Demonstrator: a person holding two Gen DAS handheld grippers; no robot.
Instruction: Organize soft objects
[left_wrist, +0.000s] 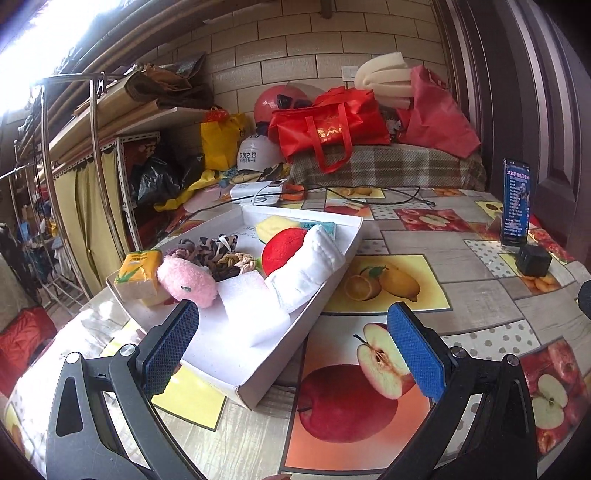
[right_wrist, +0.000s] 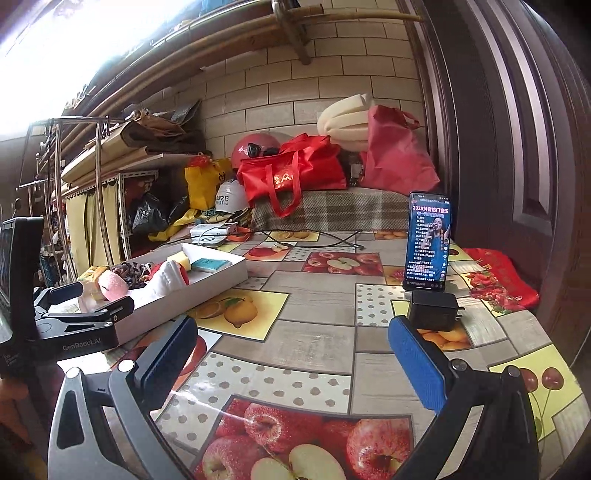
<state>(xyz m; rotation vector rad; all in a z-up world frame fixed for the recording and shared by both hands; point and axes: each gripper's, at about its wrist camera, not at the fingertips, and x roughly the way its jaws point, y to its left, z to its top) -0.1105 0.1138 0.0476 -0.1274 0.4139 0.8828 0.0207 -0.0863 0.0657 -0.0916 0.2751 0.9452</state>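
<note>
Worktop (left_wrist: 480, 302): glossy fruit-print cloth, flat and slick.
Box (left_wrist: 332, 266): shallow white card tray, long axis from 7 to 1 o'clock in the left view; near corner between the left tongs' pads, all soft things already inside.
Left tongs (left_wrist: 293, 349): released, wide apart, empty; much the nearer to the box, contents at 11 to 12 o'clock just ahead.
Right tongs (right_wrist: 291, 365): released, empty, over bare cloth; box well off at 10 o'clock, so a poor reach, probably.
White pad (left_wrist: 306, 273): quilted, folded, leaning on the right wall.
Foam block (left_wrist: 255, 306): white, smooth, squarish, nearest the tongs.
Red sponge (left_wrist: 282, 249): round, plush.
Pink plush (left_wrist: 188, 282): fuzzy oval, at 11 o'clock.
Tissue pack (left_wrist: 138, 273): yellow, crinkly wrap, far-left corner.
Hair ties (left_wrist: 218, 254): braided, patterned loops, mid-box.
</note>
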